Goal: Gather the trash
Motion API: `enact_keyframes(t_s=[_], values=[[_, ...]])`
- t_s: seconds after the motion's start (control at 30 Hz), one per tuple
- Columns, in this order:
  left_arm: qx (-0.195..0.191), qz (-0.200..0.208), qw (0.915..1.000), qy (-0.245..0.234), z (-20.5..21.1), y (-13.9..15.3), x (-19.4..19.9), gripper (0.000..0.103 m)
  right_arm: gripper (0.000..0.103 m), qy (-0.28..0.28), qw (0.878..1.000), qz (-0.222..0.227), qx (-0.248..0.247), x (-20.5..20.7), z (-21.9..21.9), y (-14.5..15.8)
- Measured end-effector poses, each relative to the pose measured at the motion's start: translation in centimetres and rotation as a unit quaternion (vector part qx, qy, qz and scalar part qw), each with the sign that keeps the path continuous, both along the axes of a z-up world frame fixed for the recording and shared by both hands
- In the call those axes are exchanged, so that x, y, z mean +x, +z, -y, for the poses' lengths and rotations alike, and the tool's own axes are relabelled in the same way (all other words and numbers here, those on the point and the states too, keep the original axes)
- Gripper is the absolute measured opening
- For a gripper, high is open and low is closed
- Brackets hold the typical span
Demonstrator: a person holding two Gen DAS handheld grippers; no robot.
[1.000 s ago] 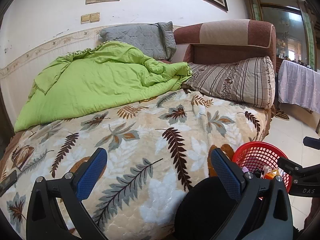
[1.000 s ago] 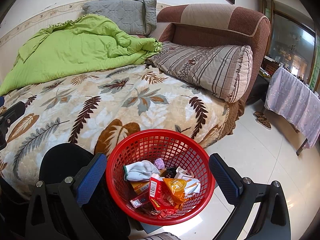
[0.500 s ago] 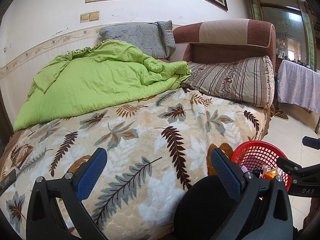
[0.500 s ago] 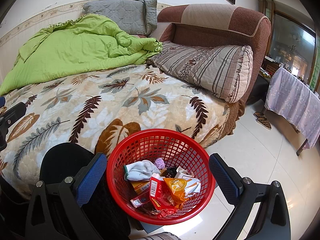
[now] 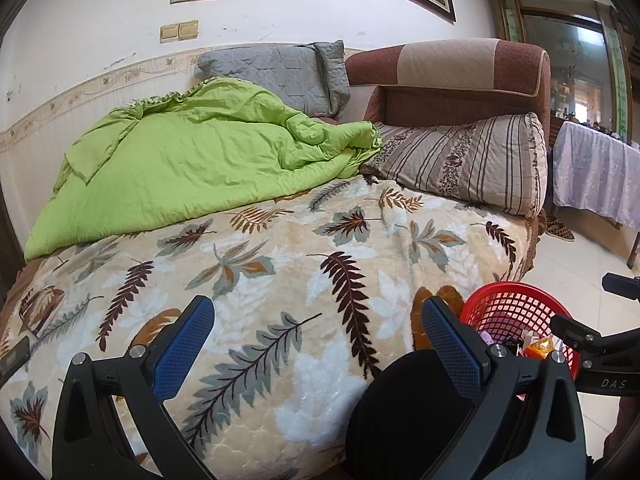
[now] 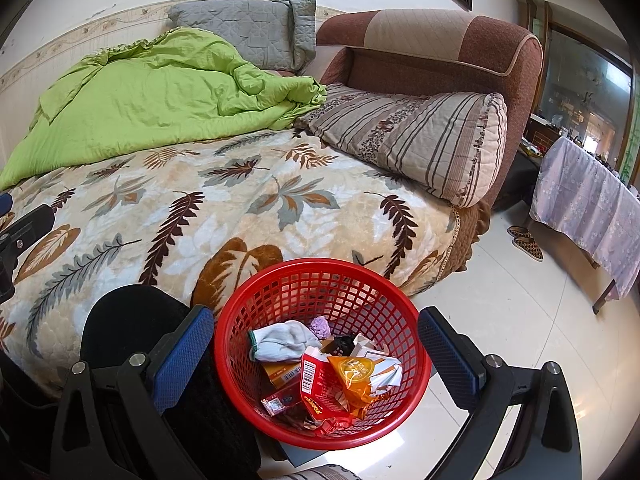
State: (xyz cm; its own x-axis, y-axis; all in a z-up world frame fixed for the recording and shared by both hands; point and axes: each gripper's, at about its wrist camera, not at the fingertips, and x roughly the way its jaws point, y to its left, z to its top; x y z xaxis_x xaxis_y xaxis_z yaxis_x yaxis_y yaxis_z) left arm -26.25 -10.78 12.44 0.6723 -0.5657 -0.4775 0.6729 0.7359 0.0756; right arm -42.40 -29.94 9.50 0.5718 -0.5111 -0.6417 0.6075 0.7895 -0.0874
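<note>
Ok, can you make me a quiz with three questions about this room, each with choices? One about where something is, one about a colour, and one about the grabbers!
1. Where is the basket?
A. on the bed
B. on the floor beside the bed
C. on the table

2. What colour is the quilt?
A. green
B. blue
C. pink

3. How is the right gripper?
A. shut on a wrapper
B. shut on a sock
C. open, holding nothing

Answers:
1. B, since the basket stands on the pale floor tiles next to the bed.
2. A, since the quilt crumpled at the back of the bed is bright green.
3. C, since its blue pads sit wide apart on either side of the basket with nothing between them; the left gripper is open too.
</note>
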Motion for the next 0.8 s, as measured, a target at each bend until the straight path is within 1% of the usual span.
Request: enact_keyframes(t_s=[0.13,0.23,0.3,0.37,0.47,0.53,0.57,0.63,0.7,0.73,0.77,0.8], values=[[0.0,-0.01,0.9999,0.007,-0.2,-0.4,0.5,0.103,0.103,0.003,1.0,0.003,0.0,0.3,-0.1,0.2],[-0.001,-0.032,0.9991,0.028,-1.1,-0.6,2.4,0.103,0.103,0.008,1.0,0.021,0.007,1.3,0.5,0.9],[-0.006,-0.042,0.9979,0.049,-2.0,-0.6,3.9,0.103,0.103,0.025,0.999,0.03,0.009,3.1,0.9,1.9],[0.001,-0.051,0.9949,0.088,-3.4,-0.9,6.0,0.103,0.103,0.036,0.999,0.033,0.001,5.4,0.8,2.8],[0.014,-0.073,0.988,0.135,-5.2,-1.7,9.4,0.103,0.103,0.07,0.997,0.017,0.007,10.1,0.7,3.4],[0.026,-0.103,0.9804,0.166,-6.5,-2.7,11.9,0.103,0.103,0.096,0.995,0.002,0.02,14.0,0.2,3.0],[0.032,-0.125,0.9742,0.185,-7.3,-3.7,13.7,0.103,0.103,0.108,0.994,-0.011,0.02,16.0,-0.1,2.6],[0.045,-0.151,0.9648,0.21,-8.4,-5.3,16.4,0.103,0.103,0.125,0.991,-0.031,0.037,19.9,-1.0,1.5],[0.074,-0.17,0.9515,0.245,-9.4,-7.7,19.5,0.103,0.103,0.146,0.986,-0.057,0.054,24.2,-2.0,-0.2],[0.089,-0.177,0.9461,0.256,-9.7,-8.7,20.8,0.103,0.103,0.154,0.983,-0.078,0.066,27.0,-2.6,-1.6],[0.101,-0.187,0.9413,0.262,-10.0,-9.6,21.9,0.103,0.103,0.156,0.981,-0.09,0.075,28.6,-3.0,-2.4],[0.109,-0.205,0.9339,0.272,-10.3,-10.7,23.2,0.103,0.103,0.16,0.979,-0.093,0.088,30.5,-3.5,-3.6]])
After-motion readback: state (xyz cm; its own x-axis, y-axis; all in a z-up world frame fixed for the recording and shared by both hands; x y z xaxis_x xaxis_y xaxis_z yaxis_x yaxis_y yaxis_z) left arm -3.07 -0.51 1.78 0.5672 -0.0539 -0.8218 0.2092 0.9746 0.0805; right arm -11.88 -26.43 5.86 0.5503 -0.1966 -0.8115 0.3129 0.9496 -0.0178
